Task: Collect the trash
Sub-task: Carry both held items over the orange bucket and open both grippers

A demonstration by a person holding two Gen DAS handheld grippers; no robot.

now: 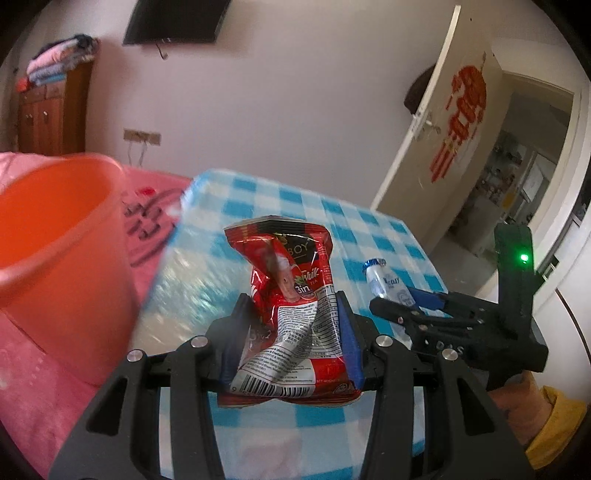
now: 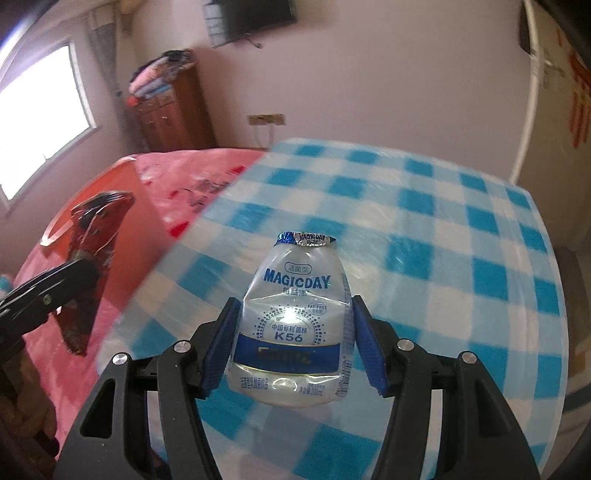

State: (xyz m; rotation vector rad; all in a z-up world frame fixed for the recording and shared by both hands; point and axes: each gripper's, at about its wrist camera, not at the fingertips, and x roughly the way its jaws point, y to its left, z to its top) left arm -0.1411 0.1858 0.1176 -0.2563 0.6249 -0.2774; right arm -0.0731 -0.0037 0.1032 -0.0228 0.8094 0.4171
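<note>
My left gripper (image 1: 293,306) is shut on a crumpled red snack wrapper (image 1: 291,299) and holds it above the blue checked table (image 1: 369,229). An orange bucket (image 1: 55,240) stands just left of it, on the pink cover. My right gripper (image 2: 293,314) is shut on a squashed clear Magicday drink bottle (image 2: 295,325) with a torn foil lid, above the table (image 2: 443,240). The right gripper (image 1: 399,299) with the bottle (image 1: 384,282) shows at the right of the left wrist view. The wrapper (image 2: 94,254), the left gripper (image 2: 79,271) and the bucket (image 2: 122,206) show at the left of the right wrist view.
A pink bed cover (image 2: 177,177) lies left of the table. A wooden cabinet (image 2: 173,114) with folded clothes stands by the far wall, under a wall TV (image 1: 173,18). An open white door (image 1: 436,122) with a red decoration is at the far right.
</note>
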